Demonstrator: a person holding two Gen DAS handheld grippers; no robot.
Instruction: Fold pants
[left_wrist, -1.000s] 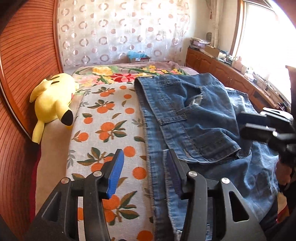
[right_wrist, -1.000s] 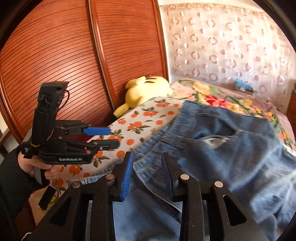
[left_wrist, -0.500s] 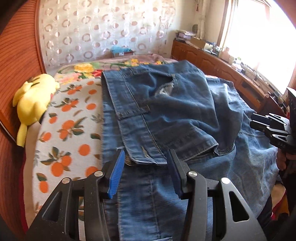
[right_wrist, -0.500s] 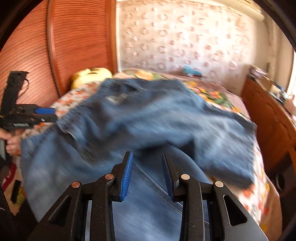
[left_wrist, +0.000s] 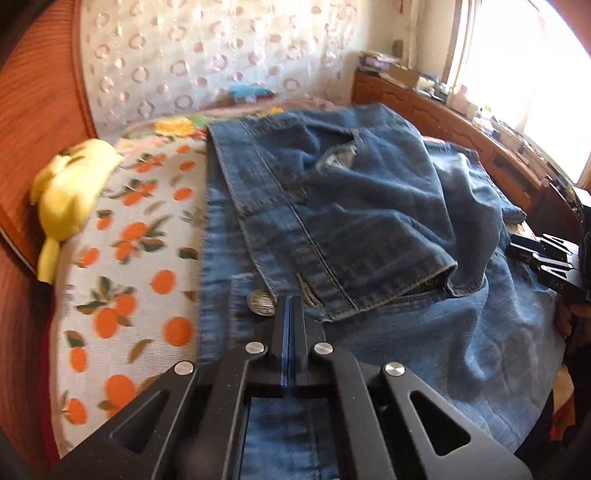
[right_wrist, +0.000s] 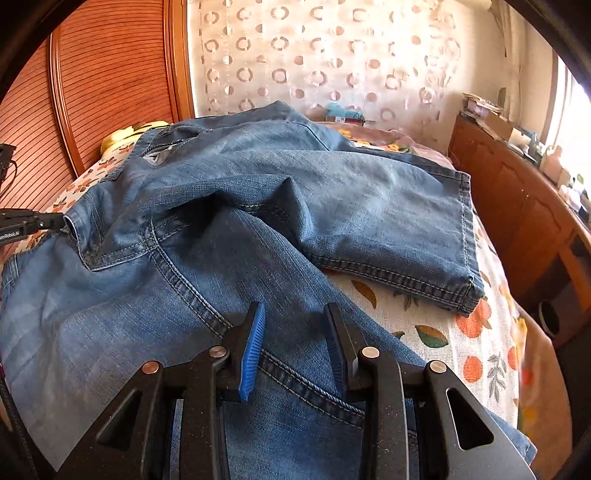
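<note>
Denim pants (left_wrist: 369, 206) rumpled across bedspread (left_wrist: 122, 236), left fingers (left_wrist: 291, 314) closed at waistband edge, right fingers (right_wrist: 295, 332) parted, empty.

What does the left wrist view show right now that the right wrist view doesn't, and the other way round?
Only the left wrist view: the metal button at the jeans' waistband, just ahead of the left claw, which is shut, pads together. It also shows most of the yellow plush toy.

Only the right wrist view: the hemmed leg end folded across the bed, and the right claw open above the denim.

Both: the jeans, the orange-print bedspread, the wooden cabinet.
</note>
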